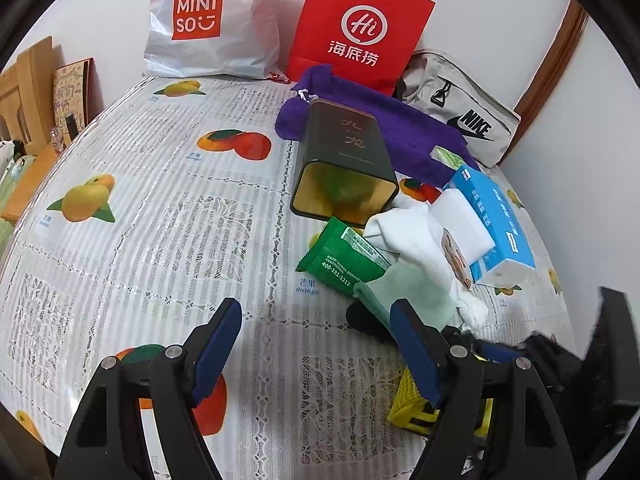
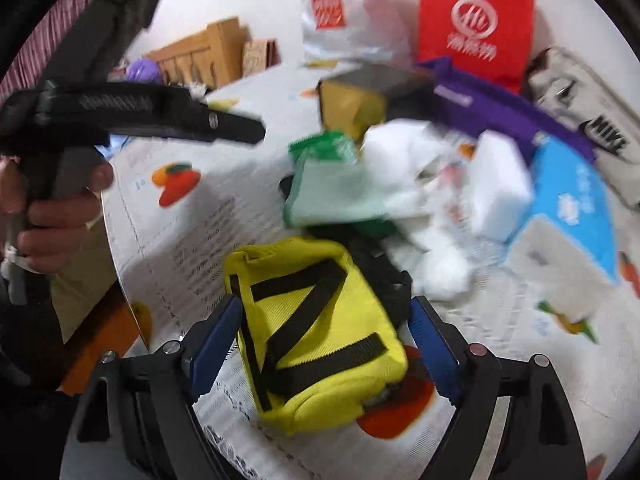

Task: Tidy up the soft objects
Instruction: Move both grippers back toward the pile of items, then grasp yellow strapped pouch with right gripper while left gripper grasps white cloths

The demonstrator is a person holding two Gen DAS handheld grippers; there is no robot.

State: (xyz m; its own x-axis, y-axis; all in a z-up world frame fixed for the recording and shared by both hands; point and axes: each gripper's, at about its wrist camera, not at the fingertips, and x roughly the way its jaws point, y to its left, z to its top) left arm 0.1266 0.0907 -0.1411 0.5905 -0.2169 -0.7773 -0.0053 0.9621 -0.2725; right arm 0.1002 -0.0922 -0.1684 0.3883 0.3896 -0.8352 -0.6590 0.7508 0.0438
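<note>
The yellow pouch (image 2: 316, 332) with black straps lies on the surface (image 1: 168, 216), between the two blue pads of the right gripper (image 2: 320, 348). The jaws stand apart on either side of it; the left pad looks right against the pouch's edge, the right pad shows a sliver of gap, and motion blur leaves actual contact unclear. In the left wrist view only a corner of this pouch shows, at about 5 o'clock.

Just beyond the pouch, toward 12 o'clock, sits a heap of soft things: a pale green cloth (image 2: 336, 192), a white sock (image 1: 404, 236), a green sachet (image 1: 340, 256) and something black (image 2: 380, 276) under them. To the heap's 3 o'clock lie a white foam block (image 2: 500, 184) and a blue tissue pack (image 1: 496, 224).

Farther back a dark tin (image 1: 344, 160) lies on its side, its open mouth facing the camera. Behind it a purple drawstring bag (image 1: 400, 120) is spread flat, with a grey Nike pouch (image 1: 460, 116) at its 3 o'clock. A white Miniso bag (image 1: 212, 20) and a red paper bag (image 1: 360, 24) stand against the wall at 12 o'clock.

The left gripper (image 1: 316, 348) hovers over bare, fruit-printed cloth at 6 o'clock, its jaws apart and holding nothing. The right wrist view shows a hand (image 2: 52, 208) gripping its handle at 9 o'clock.
</note>
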